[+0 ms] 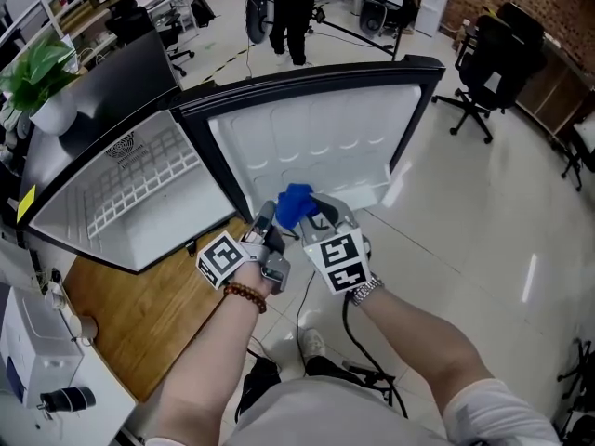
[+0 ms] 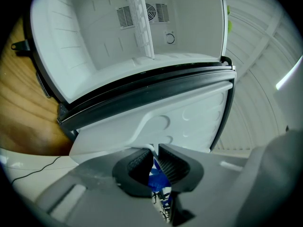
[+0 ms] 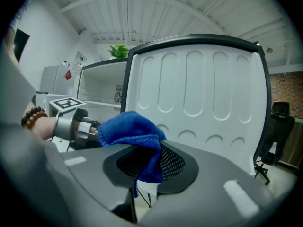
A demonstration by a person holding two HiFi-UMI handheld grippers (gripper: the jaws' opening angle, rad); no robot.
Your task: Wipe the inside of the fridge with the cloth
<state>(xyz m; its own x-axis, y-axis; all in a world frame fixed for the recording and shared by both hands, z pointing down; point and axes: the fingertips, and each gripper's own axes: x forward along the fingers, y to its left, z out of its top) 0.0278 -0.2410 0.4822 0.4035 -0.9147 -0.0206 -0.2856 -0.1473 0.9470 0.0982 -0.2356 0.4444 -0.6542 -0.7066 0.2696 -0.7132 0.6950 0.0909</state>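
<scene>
In the head view, the blue terry cloth (image 1: 296, 204) is bunched between the left gripper (image 1: 267, 223) and the right gripper (image 1: 323, 219), just in front of the white ribbed inner door (image 1: 316, 137) of the small black-framed white fridge (image 1: 177, 226). The left gripper view shows its jaws nearly together, pinching a fold of the cloth (image 2: 158, 181). The right gripper view shows its jaws clamped on the cloth (image 3: 128, 129), which drapes over them and runs leftward to the left gripper (image 3: 78, 126).

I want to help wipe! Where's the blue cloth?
The blue cloth is mid-picture in the head view, pinched in the right gripper, in front of the open fridge door.
</scene>
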